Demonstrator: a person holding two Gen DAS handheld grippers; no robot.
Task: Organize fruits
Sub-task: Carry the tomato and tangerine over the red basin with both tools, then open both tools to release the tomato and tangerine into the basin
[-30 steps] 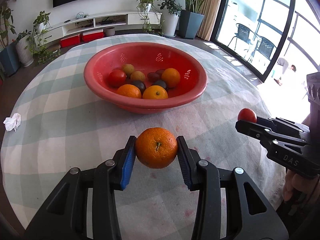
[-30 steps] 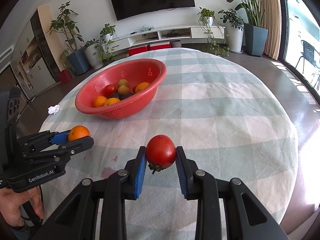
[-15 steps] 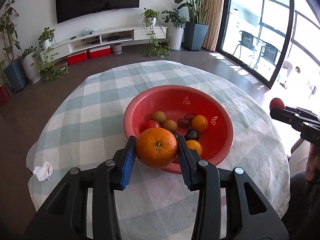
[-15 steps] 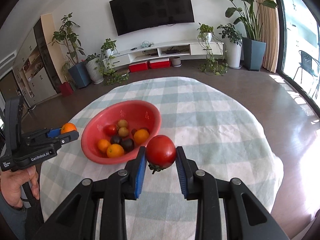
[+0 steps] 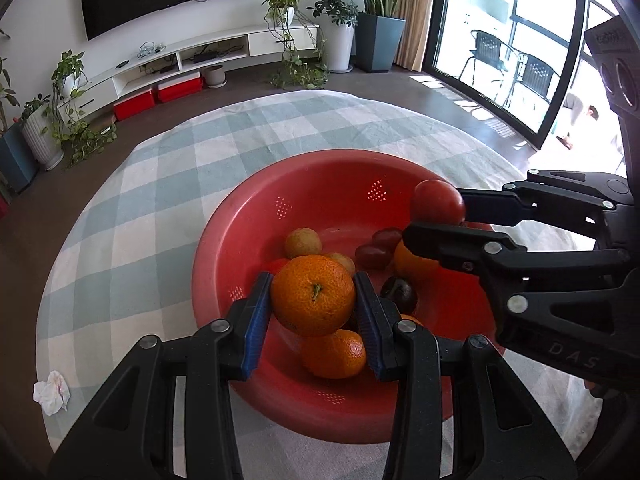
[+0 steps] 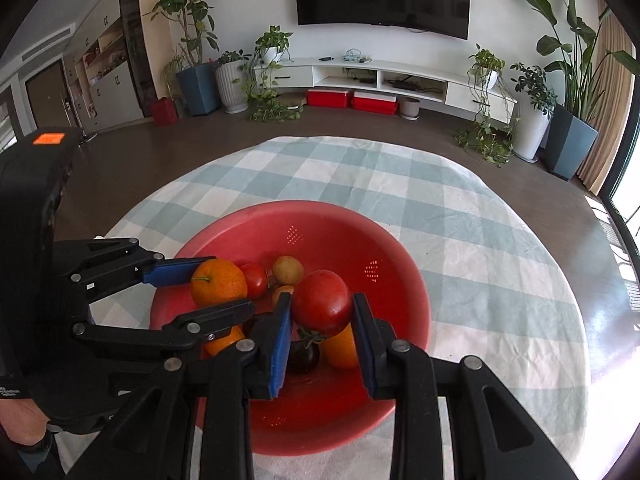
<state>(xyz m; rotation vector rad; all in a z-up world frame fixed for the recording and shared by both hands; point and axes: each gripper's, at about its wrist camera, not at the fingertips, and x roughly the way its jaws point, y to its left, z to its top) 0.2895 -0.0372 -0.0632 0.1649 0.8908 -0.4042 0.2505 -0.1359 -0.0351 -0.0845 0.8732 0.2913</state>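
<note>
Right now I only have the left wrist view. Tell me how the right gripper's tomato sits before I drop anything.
Observer: The tomato is clamped between both pads of the right gripper, green stem end down, over the bowl.
Operator: Say what lies under it.
Observer: A dark fruit shows in the bowl just below the stem.
Operator: Report what my orange hides.
Observer: A small red tomato lies in the bowl just behind the orange in the left gripper.

Checked-cloth table (image 5: 168,184): red colander (image 5: 224,256), crumpled tissue (image 5: 51,392).
</note>
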